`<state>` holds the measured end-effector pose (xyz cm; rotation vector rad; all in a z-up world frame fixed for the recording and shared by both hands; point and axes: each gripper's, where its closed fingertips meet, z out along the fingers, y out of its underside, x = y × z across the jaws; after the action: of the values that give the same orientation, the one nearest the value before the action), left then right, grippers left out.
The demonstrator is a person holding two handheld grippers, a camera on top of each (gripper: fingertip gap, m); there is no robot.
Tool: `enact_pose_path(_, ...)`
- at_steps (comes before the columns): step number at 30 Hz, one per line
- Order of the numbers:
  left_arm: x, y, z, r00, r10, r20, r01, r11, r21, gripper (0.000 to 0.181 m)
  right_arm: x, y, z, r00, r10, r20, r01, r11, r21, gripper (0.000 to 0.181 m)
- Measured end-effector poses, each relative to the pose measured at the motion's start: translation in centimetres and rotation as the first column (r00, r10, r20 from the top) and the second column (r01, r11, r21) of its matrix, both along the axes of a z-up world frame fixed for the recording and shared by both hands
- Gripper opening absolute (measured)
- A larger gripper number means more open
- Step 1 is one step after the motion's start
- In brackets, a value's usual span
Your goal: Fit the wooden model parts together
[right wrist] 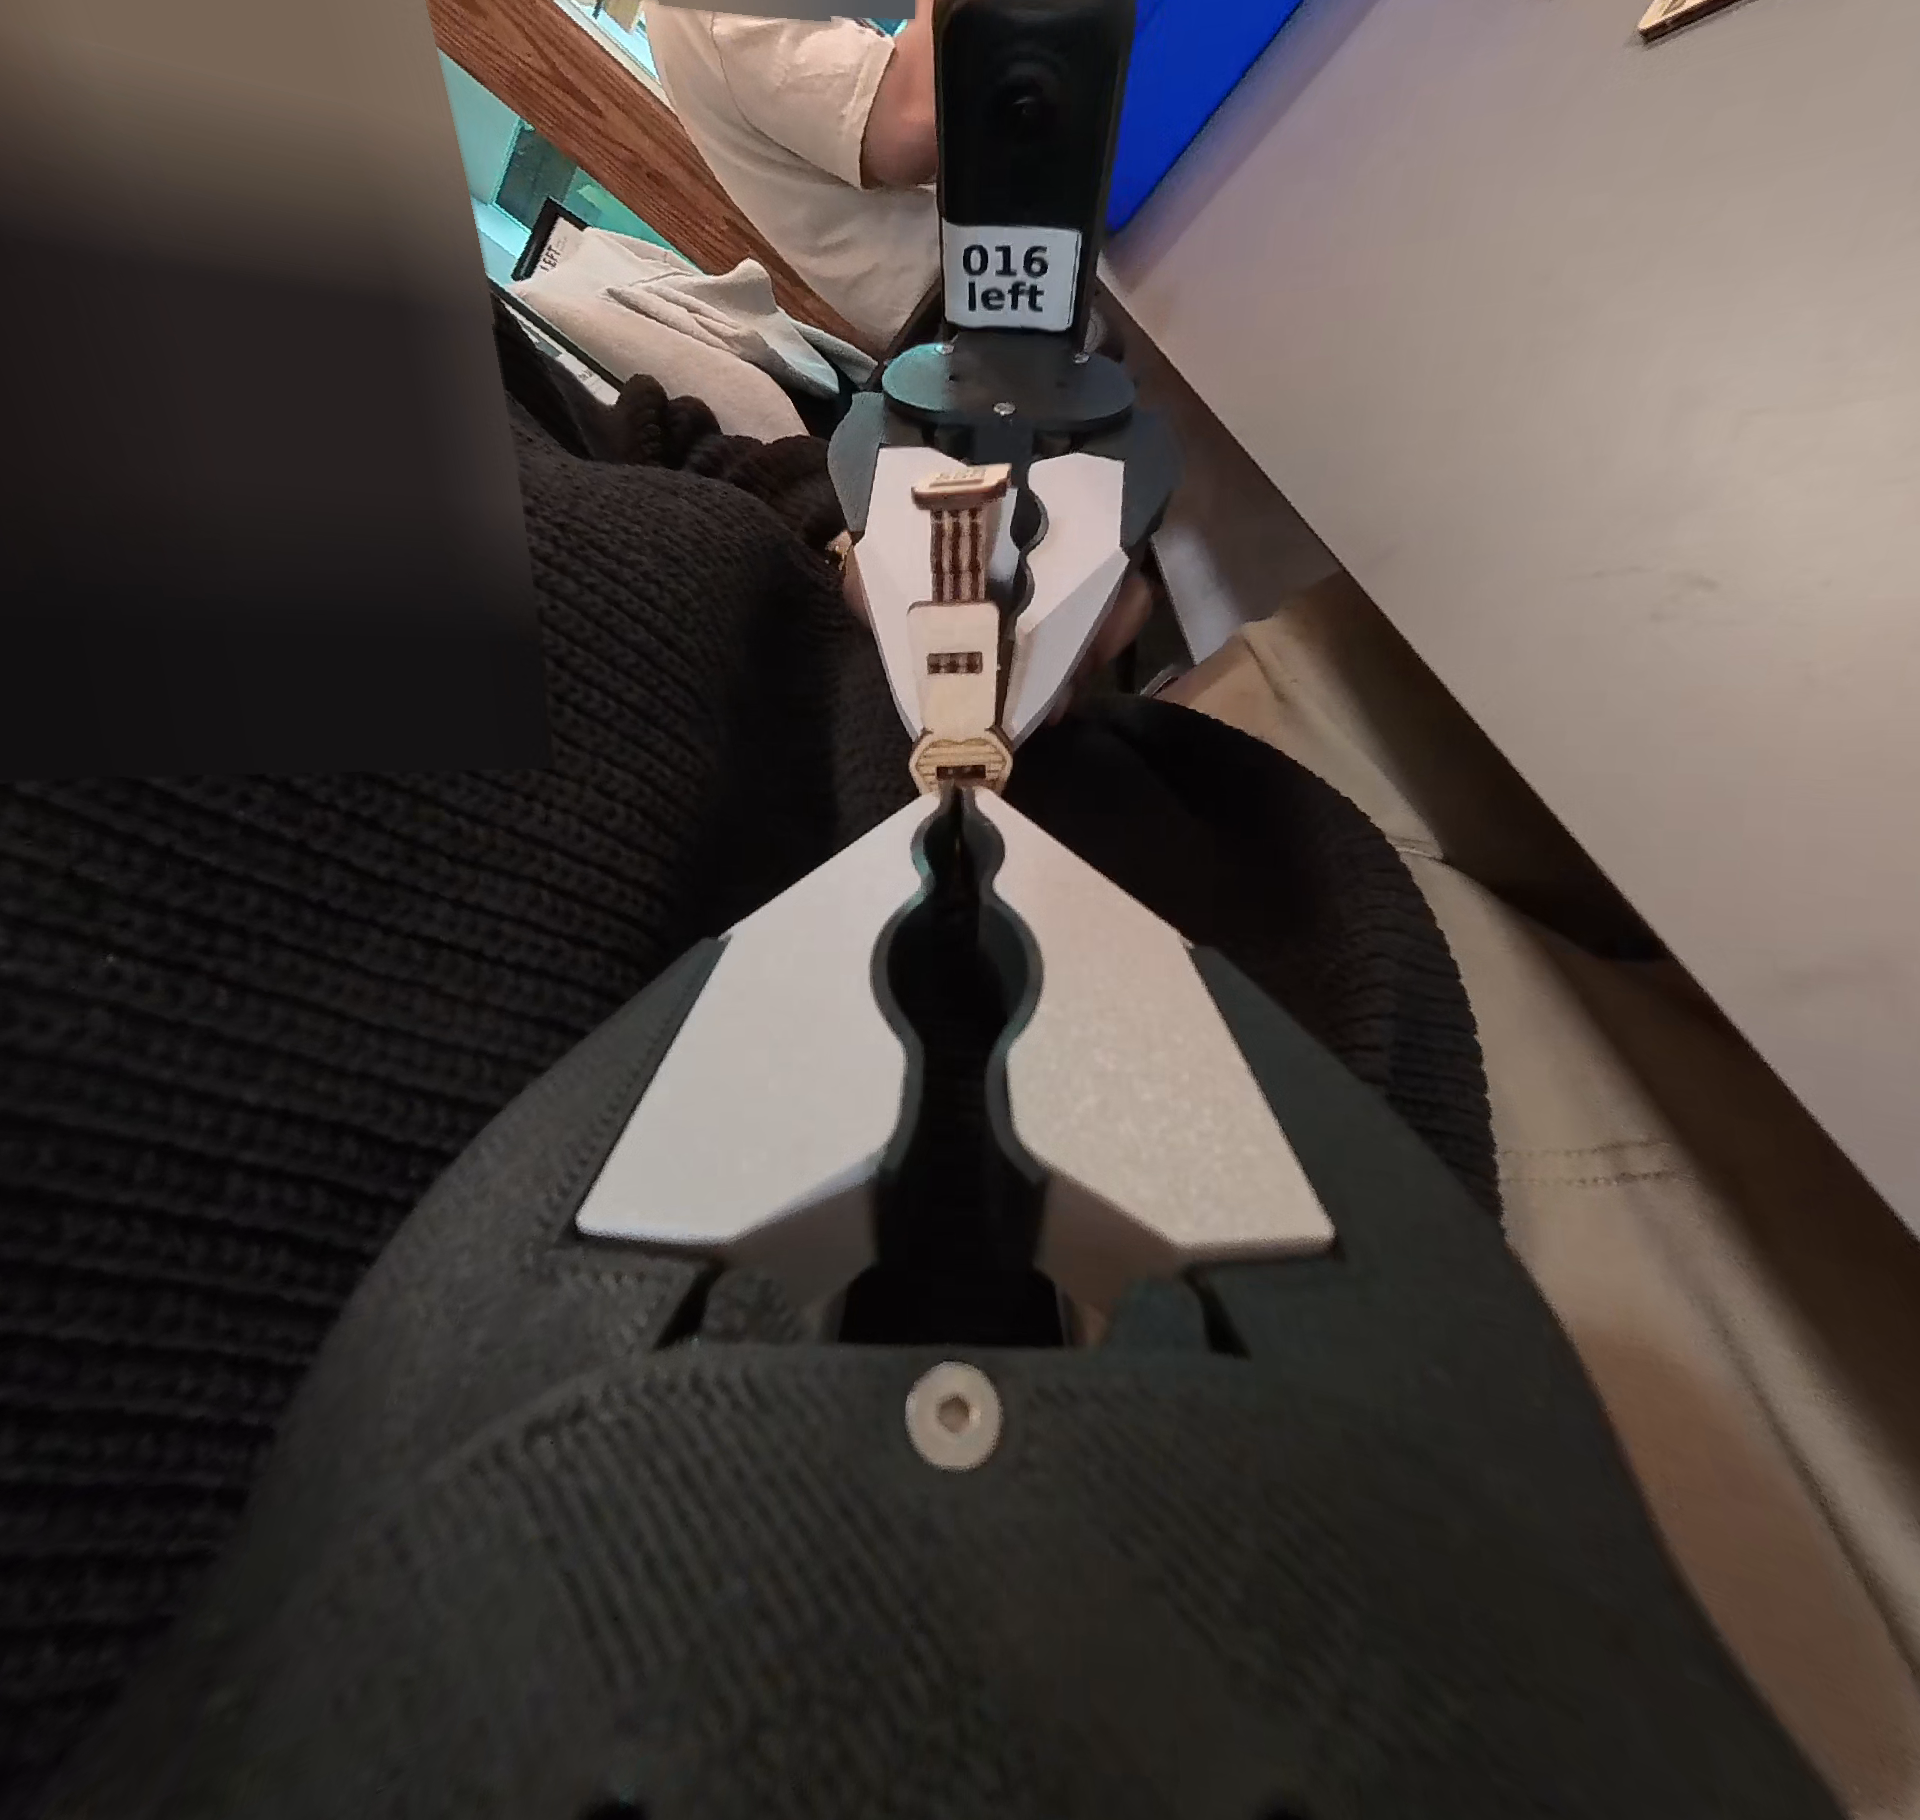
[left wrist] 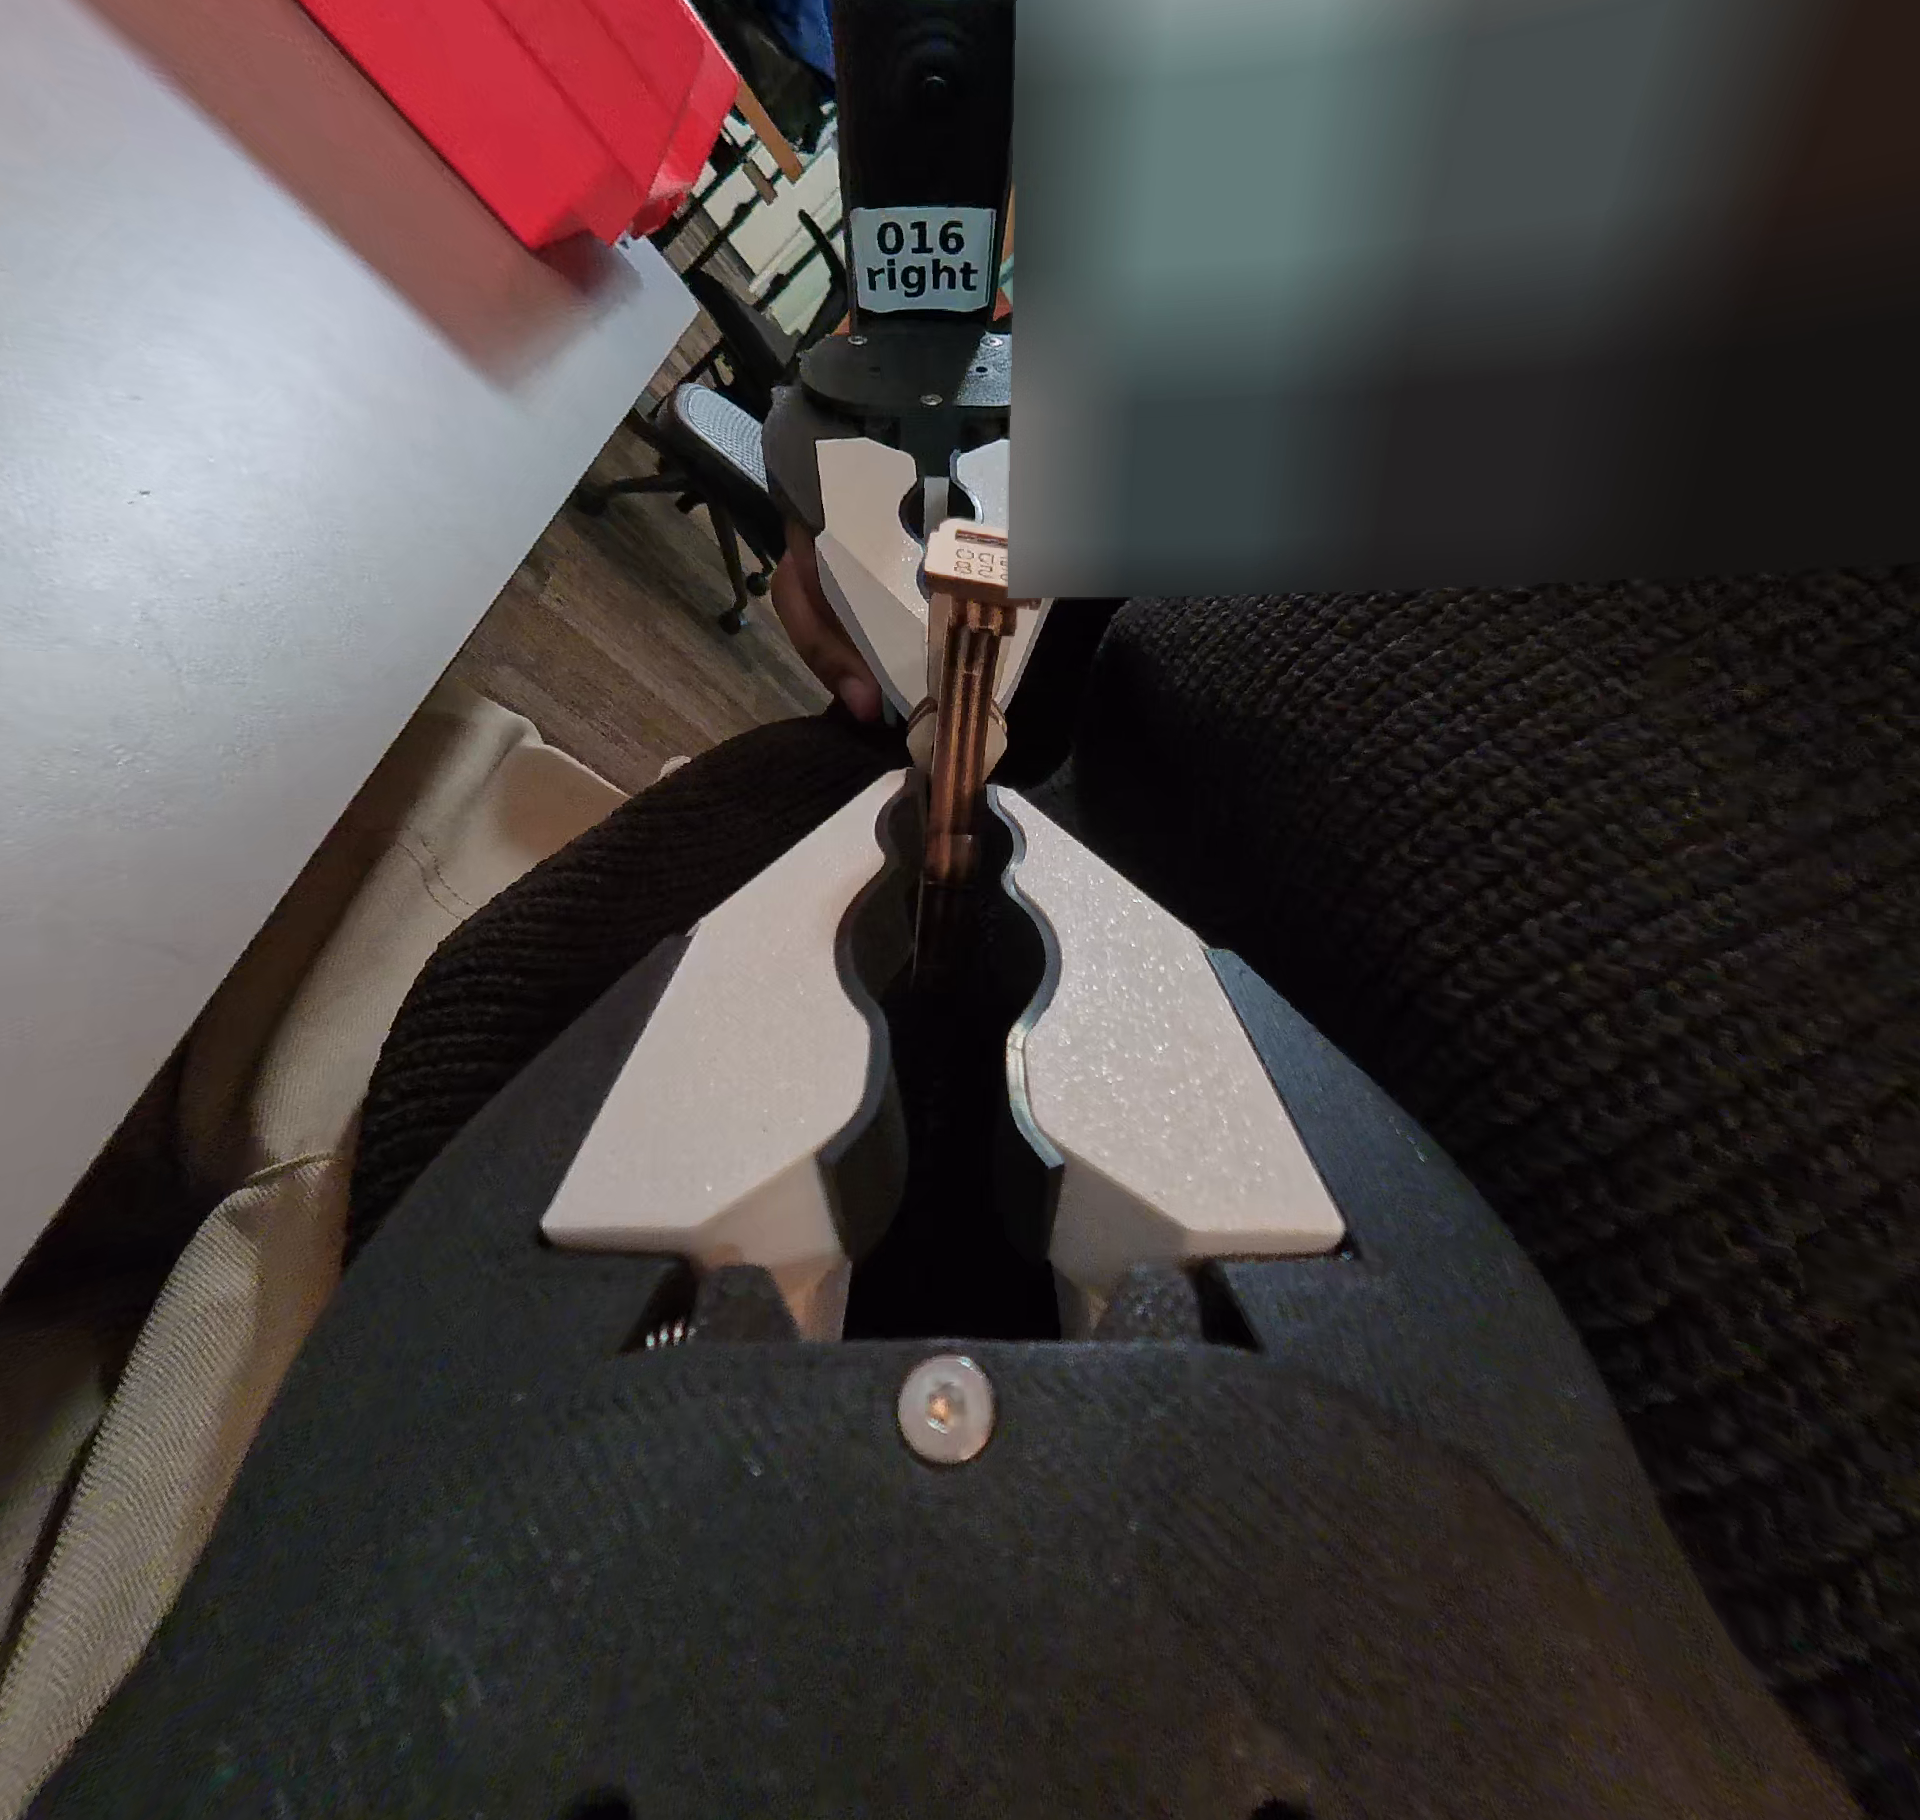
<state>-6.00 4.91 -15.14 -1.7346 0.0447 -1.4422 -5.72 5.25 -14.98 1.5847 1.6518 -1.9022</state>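
wooden model assembly (right wrist: 956,617) held in mid-air over the person's lap, between the two grippers facing tip to tip, beside the grey table (left wrist: 208,523). left gripper (left wrist: 951,825) looks clenched on the slatted stem, which runs between its fingertips. right gripper (right wrist: 961,804) is nearly closed, tips touching the small round end piece (right wrist: 958,760); can't tell if it truly grips. risk: pushing off-axis could jam or snap the thin slats; a loose pinch could drop the end piece into the lap.
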Motion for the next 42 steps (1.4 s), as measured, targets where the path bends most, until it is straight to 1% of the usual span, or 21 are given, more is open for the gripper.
enact_pose_path(11, 0.2, -0.2, 0.1, 1.0, -0.005, 0.001, 0.005, 1.0, 0.001, 0.007, 0.2, -0.2, 0.1, 1.0, 0.027, 0.008, -0.027, 1.0, 0.015, 0.0)
enact_pose_path(15, 0.6, -0.4, 0.0, 0.999, -0.032, -0.035, 0.032, 0.999, 0.002, 0.007, 0.4, -0.5, -0.1, 0.999, 0.046, 0.009, -0.046, 0.999, 0.026, 0.0)
enact_pose_path(18, 0.5, -0.4, 0.0, 0.999, -0.031, -0.01, 0.031, 0.999, -0.009, 0.007, 0.3, -0.5, -0.1, 0.999, 0.046, 0.003, -0.046, 0.998, 0.036, 0.0)
enact_pose_path(21, 0.7, -0.6, -0.3, 0.998, -0.053, -0.036, 0.052, 0.999, -0.015, 0.007, 0.5, -0.7, -0.3, 0.998, 0.063, 0.007, -0.063, 0.997, 0.046, 0.0)
enact_pose_path(23, 0.6, -0.5, -0.1, 0.999, -0.037, 0.003, 0.037, 0.999, -0.023, 0.006, 0.4, -0.6, -0.2, 0.998, 0.059, 0.0, -0.059, 0.997, 0.045, 0.0)
enact_pose_path(25, 0.6, -0.4, -0.3, 0.999, -0.04, -0.004, 0.04, 0.999, -0.028, 0.007, 0.4, -0.6, -0.4, 0.998, 0.065, 0.002, -0.065, 0.997, 0.049, 0.0)
enact_pose_path(27, 0.5, -0.4, -0.4, 0.999, -0.048, 0.021, 0.049, 0.998, -0.045, 0.007, 0.4, -0.5, -0.5, 0.999, 0.05, 0.009, -0.05, 0.998, 0.033, 0.0)
enact_pose_path(29, 0.2, 0.0, -0.4, 0.998, -0.038, 0.044, 0.041, 0.997, -0.066, 0.007, 0.1, -0.1, -0.5, 1.0, 0.01, 0.01, -0.01, 1.0, 0.01, 0.0)
enact_pose_path(30, 0.0, 0.3, -0.5, 0.997, -0.034, 0.067, 0.039, 0.996, -0.083, 0.007, -0.1, 0.3, -0.6, 1.0, -0.009, 0.028, 0.009, 1.0, -0.01, 0.003)
enact_pose_path(31, 0.0, 0.5, -0.6, 0.997, -0.034, 0.065, 0.039, 0.995, -0.089, 0.007, -0.2, 0.7, -0.8, 0.999, -0.027, 0.043, 0.027, 0.999, -0.022, 0.018)
enact_pose_path(33, 0.0, 0.6, -0.8, 0.998, -0.036, 0.042, 0.04, 0.995, -0.086, 0.007, -0.4, 1.7, -0.5, 0.997, -0.076, 0.024, 0.076, 0.996, -0.037, 0.02)
enact_pose_path(35, -0.3, 0.6, -0.9, 0.999, -0.027, 0.034, 0.03, 0.995, -0.091, 0.007, -0.4, 2.2, -0.4, 0.995, -0.102, 0.007, 0.102, 0.994, -0.028, 0.026)
enact_pose_path(37, -0.3, 0.5, -0.9, 0.999, -0.023, 0.036, 0.026, 0.995, -0.091, 0.007, -0.6, 2.1, -0.2, 0.994, -0.106, -0.006, 0.106, 0.994, -0.011, 0.027)
enact_pose_path(39, -0.3, 0.4, -0.8, 0.999, -0.021, 0.032, 0.024, 0.996, -0.086, 0.007, -0.8, 1.8, -0.2, 0.995, -0.097, -0.018, 0.097, 0.995, 0.025, 0.022)
enact_pose_path(42, -0.2, 0.2, -0.7, 0.999, -0.016, 0.035, 0.018, 0.997, -0.079, 0.007, -0.8, 1.1, -0.1, 0.997, -0.07, -0.02, 0.071, 0.997, 0.038, 0.019)
